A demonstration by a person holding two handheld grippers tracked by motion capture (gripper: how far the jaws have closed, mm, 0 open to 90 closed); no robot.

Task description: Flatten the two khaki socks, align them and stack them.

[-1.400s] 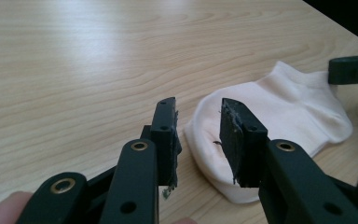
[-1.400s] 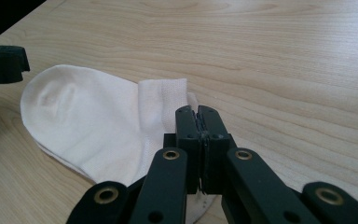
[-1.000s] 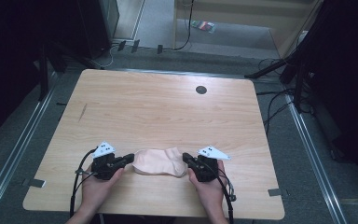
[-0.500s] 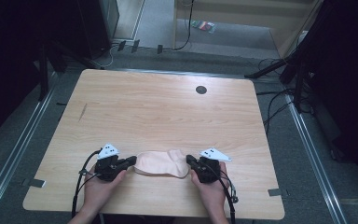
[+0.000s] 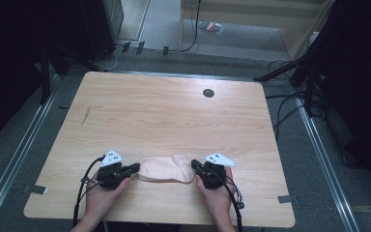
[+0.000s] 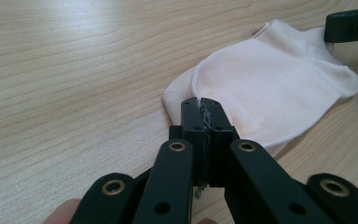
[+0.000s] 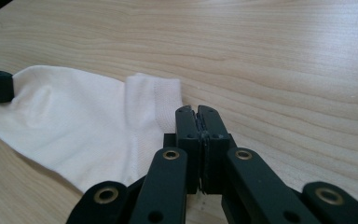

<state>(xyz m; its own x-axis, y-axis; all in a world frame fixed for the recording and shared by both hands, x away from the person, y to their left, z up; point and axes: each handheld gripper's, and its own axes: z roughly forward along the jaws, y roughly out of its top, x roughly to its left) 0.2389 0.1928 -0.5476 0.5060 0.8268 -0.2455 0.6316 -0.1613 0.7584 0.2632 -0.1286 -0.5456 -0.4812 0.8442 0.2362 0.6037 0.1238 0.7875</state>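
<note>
The pale pink cotton sock [image 5: 166, 168] is pinched at each end by the left tool [image 5: 133, 168] and right tool [image 5: 195, 166]; thin cloth could slip free if stretched.

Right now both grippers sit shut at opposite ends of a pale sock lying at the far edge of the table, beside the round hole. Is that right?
Not quite. The sock lies at the near edge of the table, by the person's hands, far from the round hole; the high view shows it. The left gripper and right gripper are indeed shut at its opposite ends.
</note>
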